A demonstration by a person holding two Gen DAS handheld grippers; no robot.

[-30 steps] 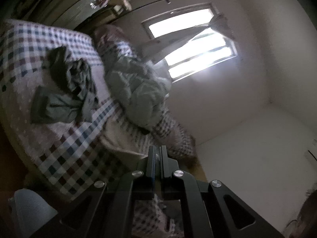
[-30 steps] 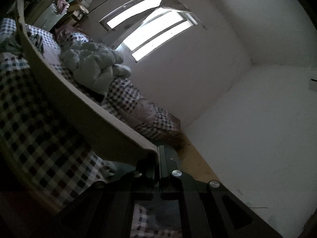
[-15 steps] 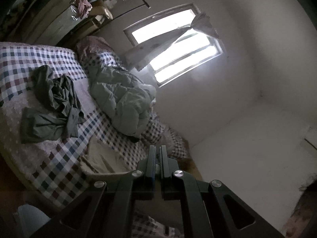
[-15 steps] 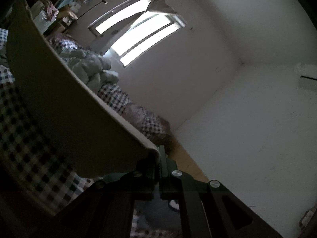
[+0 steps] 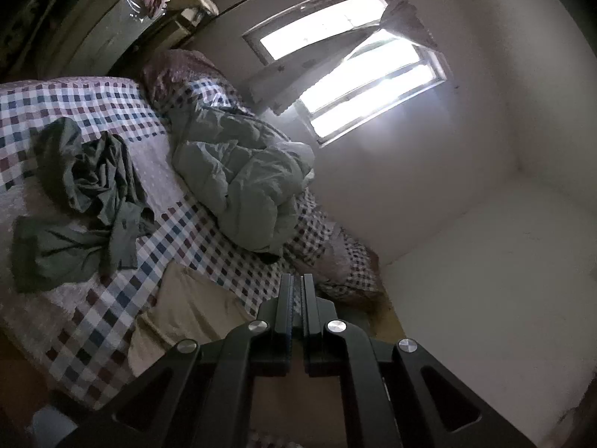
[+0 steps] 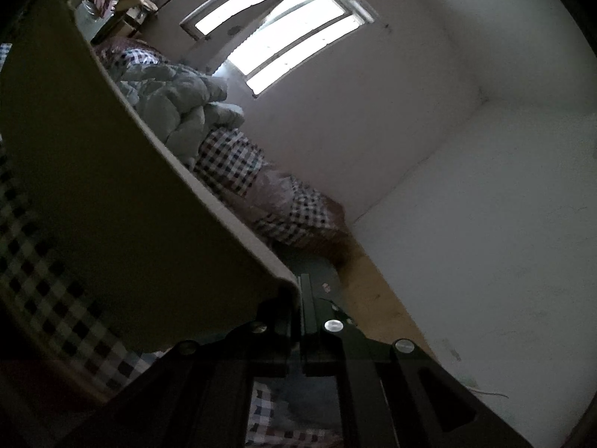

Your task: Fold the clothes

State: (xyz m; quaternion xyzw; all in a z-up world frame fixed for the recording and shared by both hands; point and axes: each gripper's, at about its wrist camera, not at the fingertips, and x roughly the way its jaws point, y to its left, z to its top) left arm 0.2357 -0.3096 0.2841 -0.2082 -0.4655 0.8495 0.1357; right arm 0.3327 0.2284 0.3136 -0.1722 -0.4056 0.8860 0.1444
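A beige garment [image 6: 112, 194] hangs stretched from my right gripper [image 6: 298, 287], which is shut on its corner; the cloth fills the left of the right wrist view. In the left wrist view the same beige garment [image 5: 186, 310] lies partly on the checked bed [image 5: 93, 328]. My left gripper [image 5: 297, 287] is shut above the bed; whether cloth is pinched between its fingers I cannot tell. A crumpled dark green garment [image 5: 89, 194] lies on the bed to the left.
A pale green puffy quilt [image 5: 242, 175] is heaped at the bed's far side under a bright window [image 5: 358, 71]. A wardrobe [image 5: 108, 33] with things piled on top stands behind the bed. White walls are to the right.
Both grippers have risen and tilted upward. The beige garment has lifted with the right gripper and covers more of its view. The bed has dropped lower in both views.
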